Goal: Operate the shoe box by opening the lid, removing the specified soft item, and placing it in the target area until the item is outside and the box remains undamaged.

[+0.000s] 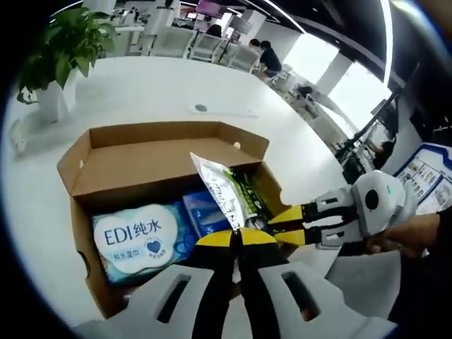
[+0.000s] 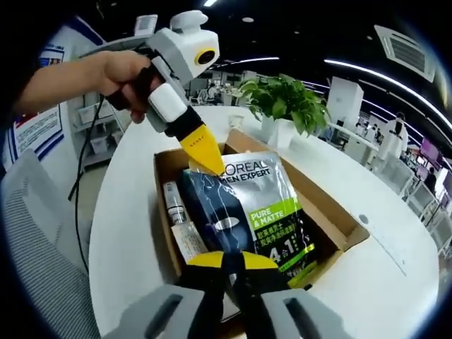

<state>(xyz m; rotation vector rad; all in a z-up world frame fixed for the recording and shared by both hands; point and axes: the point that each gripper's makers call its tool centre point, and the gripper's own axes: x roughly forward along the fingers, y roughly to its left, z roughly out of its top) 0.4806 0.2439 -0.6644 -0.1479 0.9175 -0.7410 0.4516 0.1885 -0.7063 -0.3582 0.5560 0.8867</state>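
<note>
— Cardboard shoe box [image 1: 106, 176] sits open on the white round table [image 1: 155, 85], its lid folded back toward twelve o'clock in the left gripper view. What's inside?

— A soft pack of wipes [image 1: 138, 236] printed "EDI" lies at the nine o'clock side of the box, with a blue packet [image 1: 205, 212] just beside it. In the right gripper view a slim tube [image 2: 174, 203] lies along the box's nine o'clock wall.

— And the soft item?

— The L'Oréal Men Expert pouch [image 2: 247, 212], dark with a green band, is tilted up out of the box, still over the opening. In the left gripper view it shows edge-on as a silvery pouch [image 1: 222, 191].

— What have the grippers got?

— Both have it. The left gripper [image 1: 236, 236] has its yellow-tipped jaws pinched together on the pouch's lower edge. In the right gripper view the same gripper comes in from eleven o'clock, held by a hand [image 2: 123, 74], nipping the pouch's upper corner. The right gripper [image 2: 233, 260] has its jaws closed on the pouch's bottom edge; in the left gripper view it enters from three o'clock.

— Anything else about?

— A potted plant [image 1: 60, 49] on the table beyond the box, and office chairs [image 1: 191, 42] farther back.
</note>
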